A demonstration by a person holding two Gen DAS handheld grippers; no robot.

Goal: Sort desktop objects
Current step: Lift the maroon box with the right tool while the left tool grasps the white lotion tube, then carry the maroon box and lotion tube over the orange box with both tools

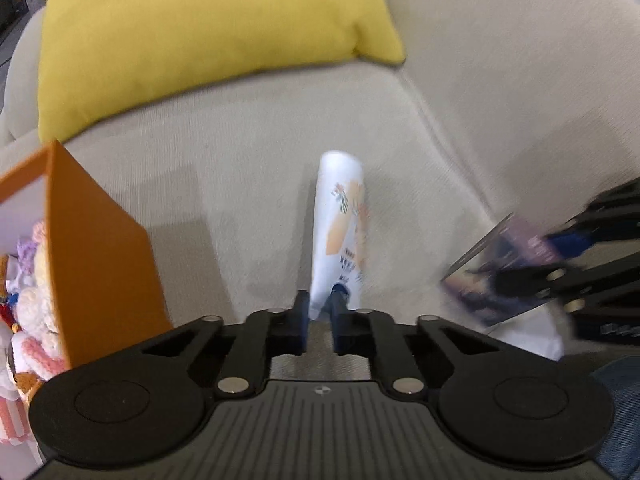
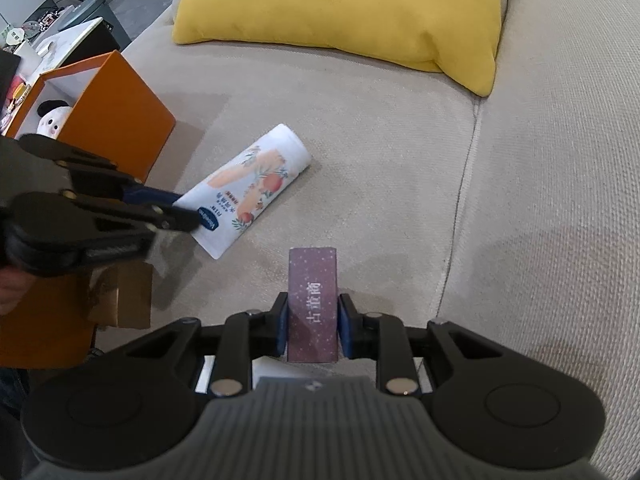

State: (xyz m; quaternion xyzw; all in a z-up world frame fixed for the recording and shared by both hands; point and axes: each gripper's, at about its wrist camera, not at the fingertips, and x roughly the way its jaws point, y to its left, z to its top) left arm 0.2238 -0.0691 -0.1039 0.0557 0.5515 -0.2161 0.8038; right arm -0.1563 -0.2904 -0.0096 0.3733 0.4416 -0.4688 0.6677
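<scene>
Left gripper (image 1: 320, 312) pinches the soft, light lotion tube (image 1: 340, 232) at its flat crimped tail, six o'clock; right gripper (image 2: 312, 328) clasps a stiff purple box (image 2: 313, 304).

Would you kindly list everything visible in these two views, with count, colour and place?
Tube: one, white with fruit print, lying on the sofa, flat end pinched.
Small box: one, purple, held above the seat.
Storage box: one, orange, on the sofa at left.
Soft toys: several, pink and white, inside the storage box.
Cushion: one, yellow, at the back.
Sofa: one, beige.
Left gripper: black, shut on the tube.
Right gripper: black, shut on the small box.
</scene>
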